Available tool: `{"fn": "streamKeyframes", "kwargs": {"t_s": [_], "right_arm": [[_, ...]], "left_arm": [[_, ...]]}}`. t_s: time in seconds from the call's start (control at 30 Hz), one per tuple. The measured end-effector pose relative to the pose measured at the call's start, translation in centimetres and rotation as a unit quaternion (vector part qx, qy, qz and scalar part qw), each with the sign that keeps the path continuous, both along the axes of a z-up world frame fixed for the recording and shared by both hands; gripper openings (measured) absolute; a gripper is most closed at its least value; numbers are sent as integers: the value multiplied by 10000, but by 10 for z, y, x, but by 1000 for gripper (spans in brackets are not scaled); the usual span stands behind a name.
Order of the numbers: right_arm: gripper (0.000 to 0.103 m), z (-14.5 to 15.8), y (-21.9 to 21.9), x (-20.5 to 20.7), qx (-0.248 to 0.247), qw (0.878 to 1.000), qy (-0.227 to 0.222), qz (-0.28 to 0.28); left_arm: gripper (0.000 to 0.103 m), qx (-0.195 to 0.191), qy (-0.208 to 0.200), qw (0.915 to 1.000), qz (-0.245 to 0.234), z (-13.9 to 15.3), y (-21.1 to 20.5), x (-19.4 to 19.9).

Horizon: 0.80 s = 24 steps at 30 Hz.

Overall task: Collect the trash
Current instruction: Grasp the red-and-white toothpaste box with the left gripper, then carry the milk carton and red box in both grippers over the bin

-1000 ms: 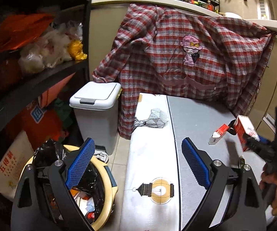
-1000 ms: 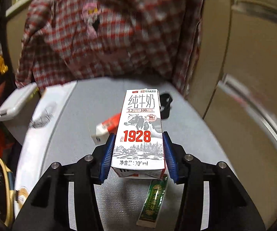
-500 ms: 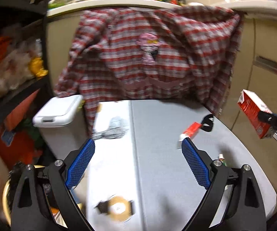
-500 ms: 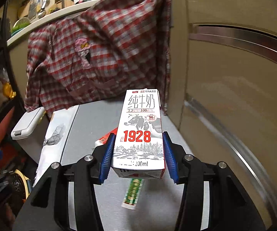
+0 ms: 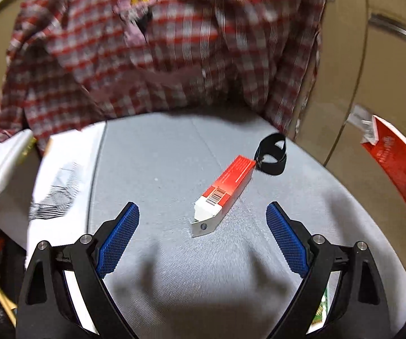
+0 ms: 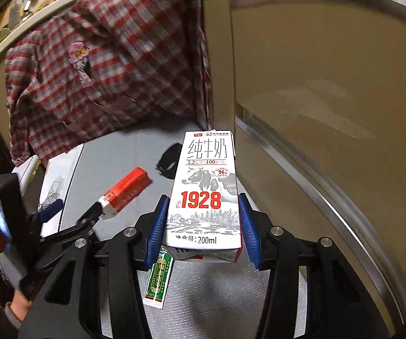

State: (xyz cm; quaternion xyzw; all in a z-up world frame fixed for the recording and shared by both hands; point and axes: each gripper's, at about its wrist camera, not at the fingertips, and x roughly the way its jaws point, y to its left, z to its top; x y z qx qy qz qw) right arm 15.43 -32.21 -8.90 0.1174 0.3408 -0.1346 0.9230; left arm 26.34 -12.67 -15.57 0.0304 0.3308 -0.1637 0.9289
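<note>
Left gripper point(image 5: 203, 237) spread wide, empty, above grey table point(image 5: 152, 163); red box point(image 5: 225, 189) lying just ahead at 12 o'clock; right gripper point(image 6: 201, 228) clamped on upright milk carton point(image 6: 205, 189).

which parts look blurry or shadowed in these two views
Left wrist view: the plaid shirt is smeared by motion, the red box stays sharp, and the left claw casts soft shadows on the grey table. Right wrist view: milk carton crisp, cabinet blurred.
</note>
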Motion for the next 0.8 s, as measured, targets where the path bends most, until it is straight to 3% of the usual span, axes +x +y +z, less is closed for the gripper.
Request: {"fn": "streamKeyframes", "kwargs": {"t_s": [0.17, 0.43, 0.47, 0.57, 0.8], "right_arm": [[49, -7, -5, 6, 87, 9999, 114, 14], [49, -11, -6, 10, 143, 9997, 192, 50], [49, -11, -5, 9, 145, 9997, 199, 50], [49, -11, -5, 10, 123, 9997, 208, 51], [49, -10, -7, 11, 109, 9997, 198, 30]], "left_arm": [[88, 179, 172, 9994, -240, -18, -17, 21], [75, 170, 580, 9976, -327, -30, -29, 47], [69, 166, 598, 9976, -321, -30, -29, 49], [36, 251, 700, 9968, -306, -31, -32, 53], [25, 85, 540, 9981, -281, -12, -23, 36]]}}
